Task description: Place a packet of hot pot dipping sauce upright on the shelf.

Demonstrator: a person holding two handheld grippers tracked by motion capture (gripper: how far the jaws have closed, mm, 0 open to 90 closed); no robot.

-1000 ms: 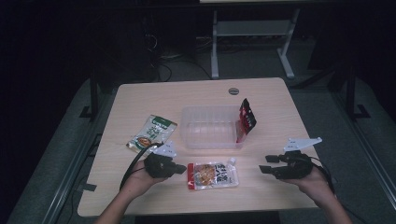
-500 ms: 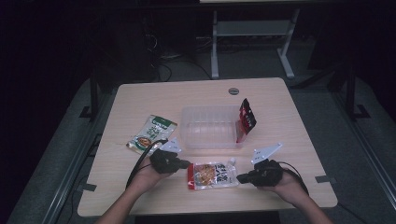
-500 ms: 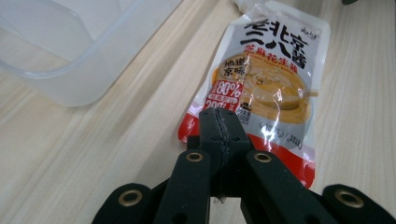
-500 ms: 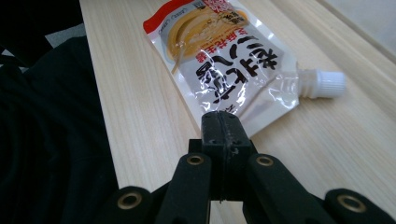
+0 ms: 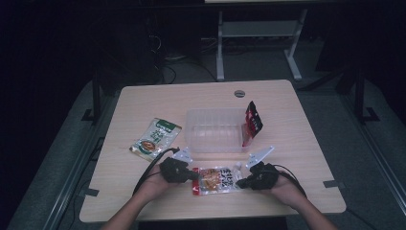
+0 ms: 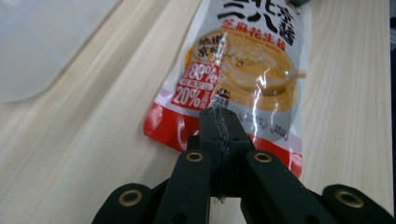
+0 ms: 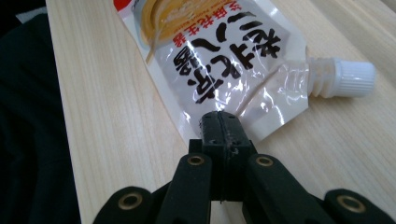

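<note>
- Sauce pouch (image 5: 214, 179) lies flat on the surface (image 5: 297, 143), low in the high view and just below centre, between the two grippers.
- Left gripper (image 5: 193, 175) sits at the pouch's left end; in the left gripper view its fingers (image 6: 219, 122) are pressed together at the red bottom edge of the pouch (image 6: 243, 70) — I cannot tell whether the film is pinched between them.
- Right gripper (image 5: 239, 183) sits at the pouch's right end; its fingers have just been closing and in the right gripper view they (image 7: 223, 125) meet with no gap at the clear corner of the pouch (image 7: 210, 56), film caught or not I cannot tell.
- White screw cap (image 7: 348, 78) sticks out of that same end of the pouch, at the right of the right gripper view, lying on the wood.
- Clear plastic tray (image 5: 214, 130) stands at mid-frame in the high view, just above the pouch, apart from it.
- Red-and-black packet (image 5: 252, 122) leans against the tray's right wall, tilted.
- Green packet (image 5: 156, 138) lies flat to the left of the tray, well apart from the pouch.
- Both hands come in from the bottom edge — left hand (image 5: 155, 184), right hand (image 5: 282, 187).
</note>
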